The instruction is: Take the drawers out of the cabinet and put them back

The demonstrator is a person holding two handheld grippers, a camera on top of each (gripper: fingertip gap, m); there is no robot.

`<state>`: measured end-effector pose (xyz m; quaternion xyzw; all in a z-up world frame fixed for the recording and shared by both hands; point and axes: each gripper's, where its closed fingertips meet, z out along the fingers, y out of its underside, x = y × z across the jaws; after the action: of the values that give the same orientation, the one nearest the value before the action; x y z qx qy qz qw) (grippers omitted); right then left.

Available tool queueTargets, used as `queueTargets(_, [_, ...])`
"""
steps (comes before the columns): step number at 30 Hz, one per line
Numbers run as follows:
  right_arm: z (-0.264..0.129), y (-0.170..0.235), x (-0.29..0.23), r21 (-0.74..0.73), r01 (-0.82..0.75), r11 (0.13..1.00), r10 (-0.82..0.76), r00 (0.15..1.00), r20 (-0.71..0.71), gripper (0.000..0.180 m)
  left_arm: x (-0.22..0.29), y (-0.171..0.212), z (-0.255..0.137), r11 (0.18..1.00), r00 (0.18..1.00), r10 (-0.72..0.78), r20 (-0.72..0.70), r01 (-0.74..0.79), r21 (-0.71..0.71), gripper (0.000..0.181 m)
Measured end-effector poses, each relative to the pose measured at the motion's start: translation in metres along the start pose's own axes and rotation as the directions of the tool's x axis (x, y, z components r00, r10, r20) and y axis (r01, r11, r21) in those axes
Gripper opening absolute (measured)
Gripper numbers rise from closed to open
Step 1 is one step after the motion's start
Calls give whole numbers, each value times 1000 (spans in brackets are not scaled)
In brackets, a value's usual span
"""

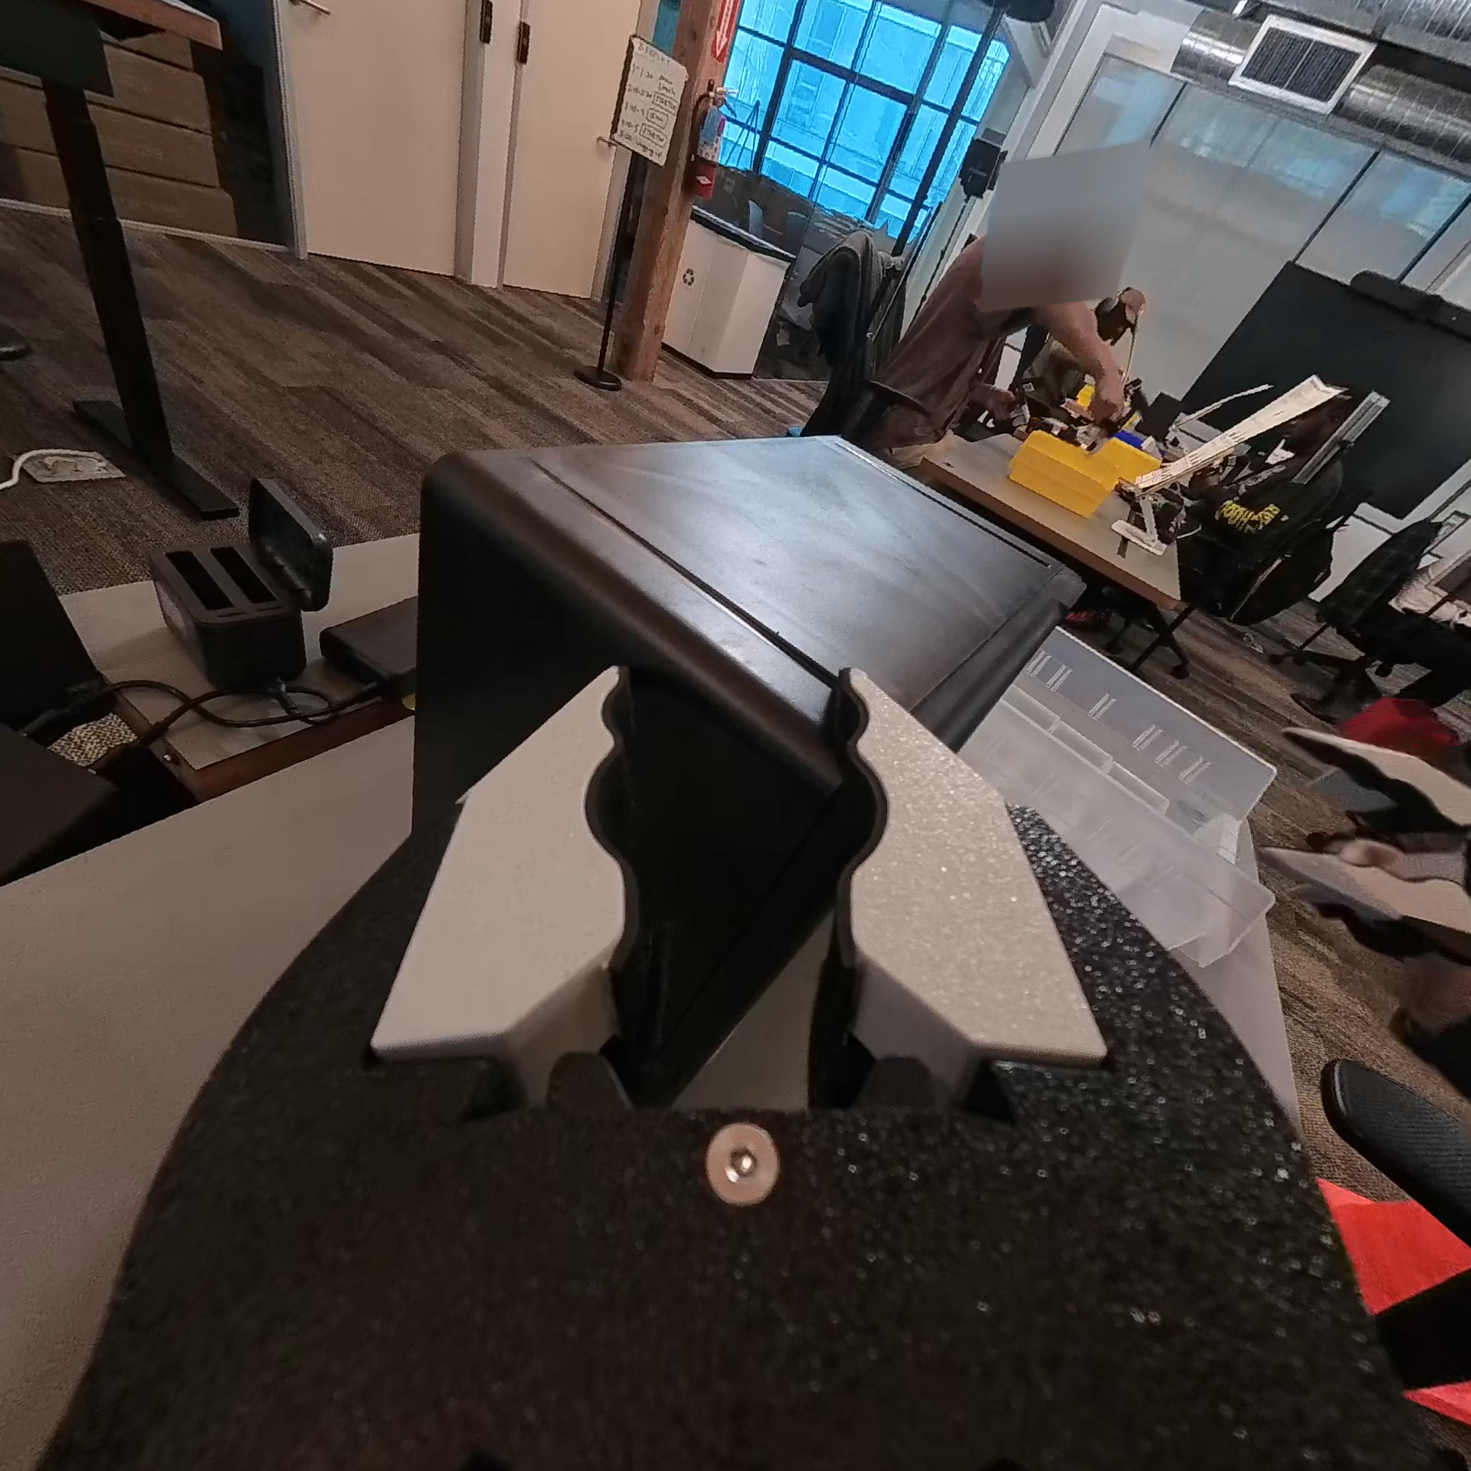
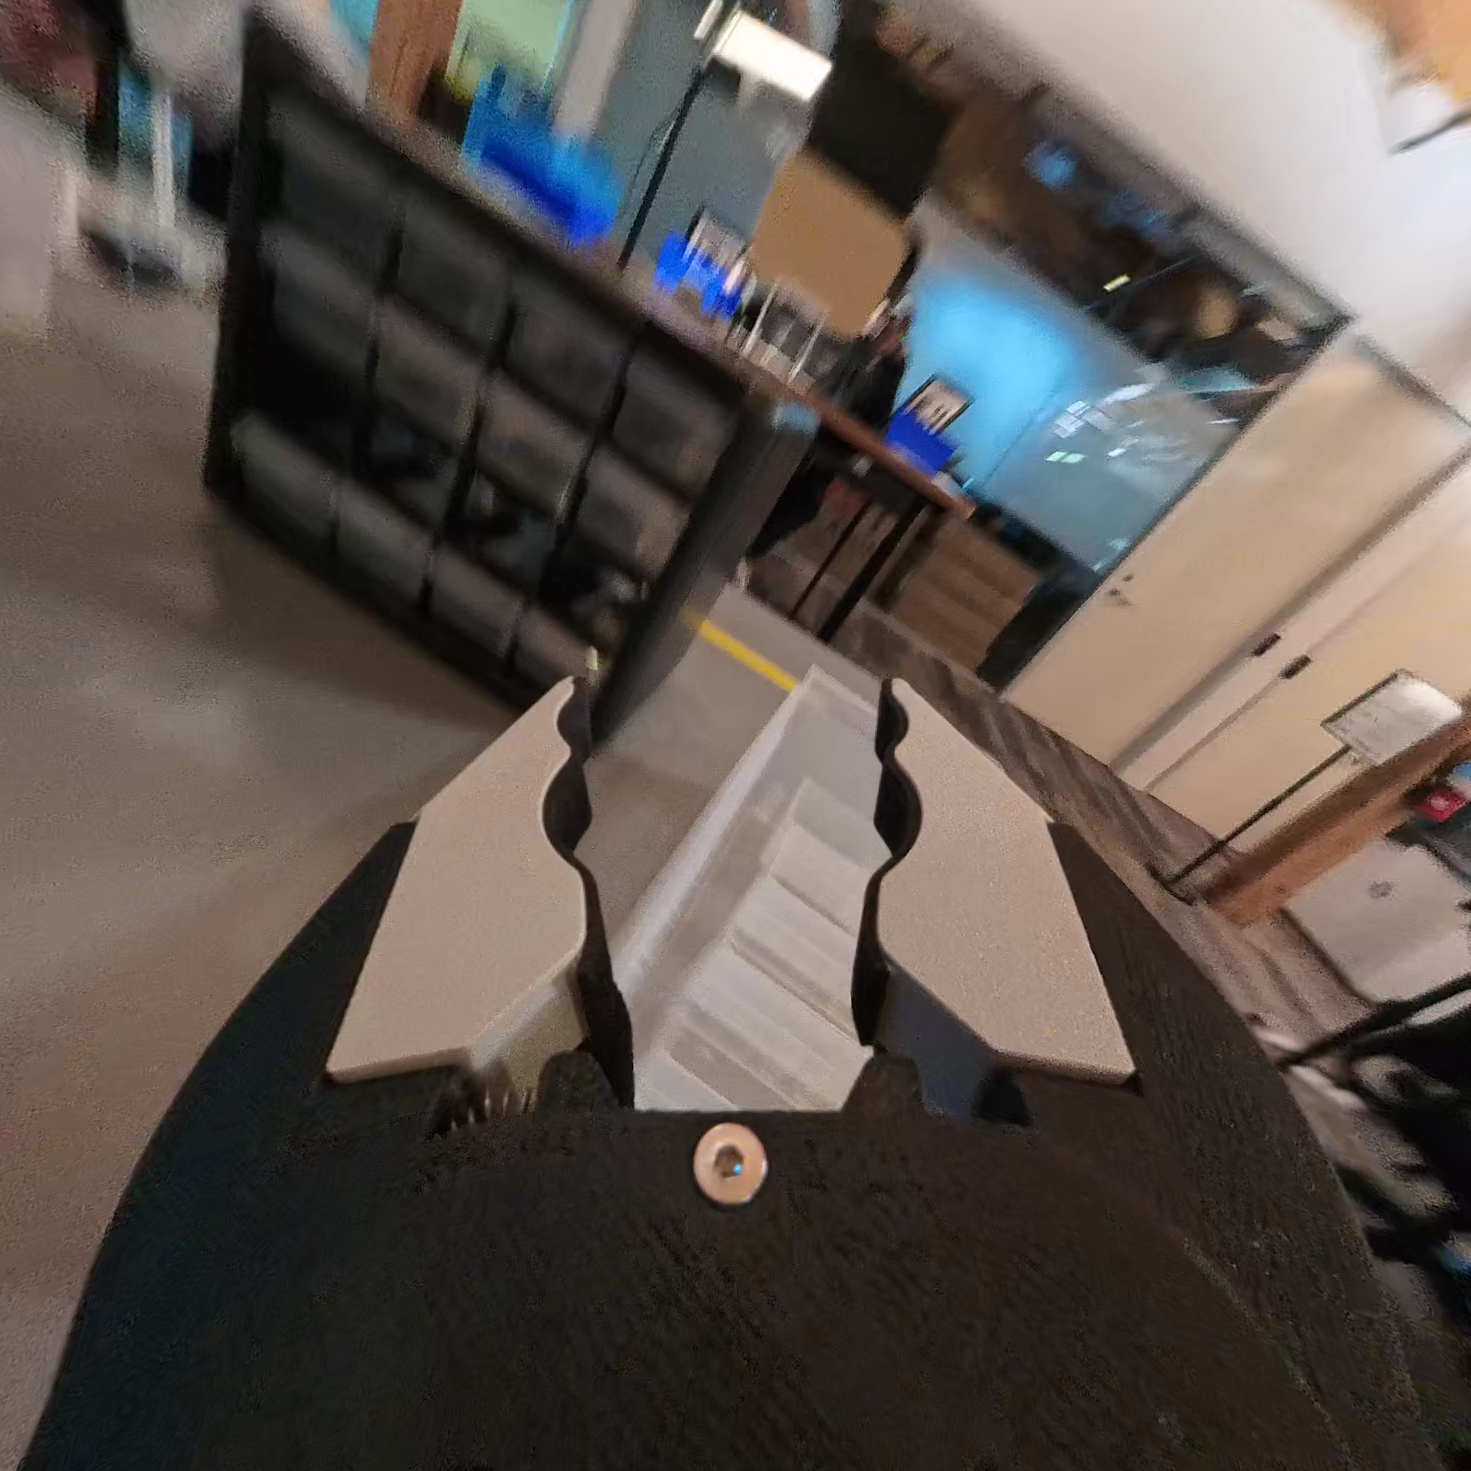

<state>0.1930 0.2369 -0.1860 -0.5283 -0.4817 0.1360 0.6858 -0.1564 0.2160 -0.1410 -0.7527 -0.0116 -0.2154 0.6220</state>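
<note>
The black cabinet [image 1: 756, 557] stands on the pale table [image 1: 159, 915]. My left gripper [image 1: 728, 692] is open, its fingers astride the cabinet's near top corner edge. A clear plastic drawer [image 1: 1114, 796] lies to the right of the cabinet. The blurred right wrist view shows the cabinet's front [image 2: 477, 438] with its grid of dark drawers. My right gripper [image 2: 732, 700] is open just over the clear drawer [image 2: 756, 915], which runs forward between its fingers. The right gripper also shows in the left wrist view [image 1: 1385, 828], blurred at the right edge.
A black charger box [image 1: 239, 613] and cables [image 1: 223, 708] lie on the table left of the cabinet. A person [image 1: 955, 358] works at another table [image 1: 1074, 517] with yellow bins [image 1: 1074, 470] behind. A black chair [image 1: 1401, 1114] is at the right.
</note>
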Motion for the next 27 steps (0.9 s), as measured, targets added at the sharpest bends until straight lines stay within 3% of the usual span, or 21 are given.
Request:
queueTargets(3, [2,-32,-22,232,-306,923,315,949,0,72,0,0,0,1000,1000,7,15,-7,-9,48])
queueTargets(5, [12,-36,-50,274,-395,877,395,917,60,75,3,-1,-3,998,997,61,47,-60,-26,45])
queueTargets(11, [43,-37,-114,288,-268,919,253,963,89,81,3,-27,-21,965,935,252,249,-263,13,42])
queueTargets(19, [58,-38,-131,280,-228,932,199,971,128,93,15,-67,-62,913,883,278,379,-365,182,45])
queueTargets(25, [57,-43,-140,301,-194,934,156,977,147,106,15,-74,-95,914,853,242,462,-361,188,69])
queueTargets(27, [55,-49,-137,341,-159,927,134,986,98,122,18,-69,-110,924,845,231,483,-345,162,74])
